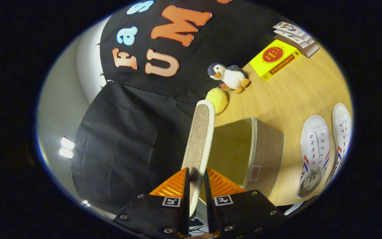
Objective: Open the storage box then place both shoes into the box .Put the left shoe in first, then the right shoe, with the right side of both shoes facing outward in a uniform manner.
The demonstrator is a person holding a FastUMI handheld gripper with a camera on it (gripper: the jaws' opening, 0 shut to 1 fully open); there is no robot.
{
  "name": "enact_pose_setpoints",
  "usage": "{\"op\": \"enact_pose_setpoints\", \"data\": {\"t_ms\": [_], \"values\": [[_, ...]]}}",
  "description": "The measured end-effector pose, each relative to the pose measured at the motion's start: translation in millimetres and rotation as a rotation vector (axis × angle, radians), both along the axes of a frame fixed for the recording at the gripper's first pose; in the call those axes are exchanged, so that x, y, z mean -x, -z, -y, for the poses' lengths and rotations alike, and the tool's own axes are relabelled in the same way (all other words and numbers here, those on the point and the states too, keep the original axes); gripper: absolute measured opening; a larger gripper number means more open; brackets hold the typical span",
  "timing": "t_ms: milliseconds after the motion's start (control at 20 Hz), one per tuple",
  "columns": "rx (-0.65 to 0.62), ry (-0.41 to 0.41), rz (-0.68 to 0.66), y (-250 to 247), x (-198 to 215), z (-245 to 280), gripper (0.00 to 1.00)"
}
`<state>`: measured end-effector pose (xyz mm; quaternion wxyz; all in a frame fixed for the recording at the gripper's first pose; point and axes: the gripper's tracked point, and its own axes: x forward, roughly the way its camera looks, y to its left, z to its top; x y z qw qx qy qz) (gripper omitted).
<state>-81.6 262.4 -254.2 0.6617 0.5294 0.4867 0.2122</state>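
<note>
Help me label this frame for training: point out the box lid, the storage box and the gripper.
box lid [201,139]: gripper view, woven face of the raised lid.
storage box [268,146]: gripper view, outer side wall.
gripper [196,186]: gripper view, midway between fingertips, shut on the lid.

We look forward along the gripper, rolled well to one side, so the tabletop stands tilted. The view sits close above the open storage box, its lid pinched between the fingers, facing the booth's black cloth wall.
</note>
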Motion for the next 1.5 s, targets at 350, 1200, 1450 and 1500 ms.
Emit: {"op": "enact_pose_setpoints", "data": {"t_ms": [350, 1200, 1450, 1500], "values": [[-0.005, -0.079, 0.073, -45, -23, -55, 0.08], [0.209, -0.275, 0.172, -43, -47, -224, 0.14], [0.322, -0.348, 0.240, -29, -29, -191, 0.54], [0.354, -0.356, 0.259, -28, -24, -178, 0.58]]}}
